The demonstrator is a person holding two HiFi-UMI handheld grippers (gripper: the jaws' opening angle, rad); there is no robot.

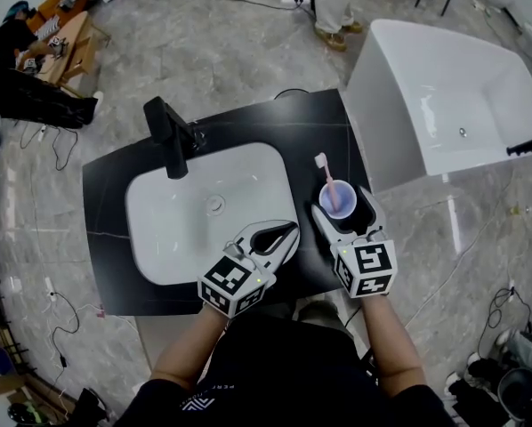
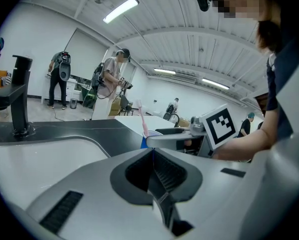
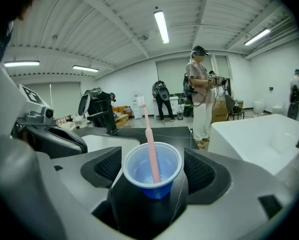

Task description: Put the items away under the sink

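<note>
Straddling the blue cup (image 3: 152,176) with my right claw (image 1: 342,205) spread wide, pads not touching; it stands upright on the surface (image 1: 319,123) beside the sink (image 1: 164,212). Left claw (image 1: 288,232) closed, empty, farther off.

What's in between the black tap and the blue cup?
In the head view, a corner of the white sink and a strip of black counter lie between the tap and the cup.

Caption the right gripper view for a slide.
Open right gripper straddles a blue cup holding a pink toothbrush on the black counter.
</note>
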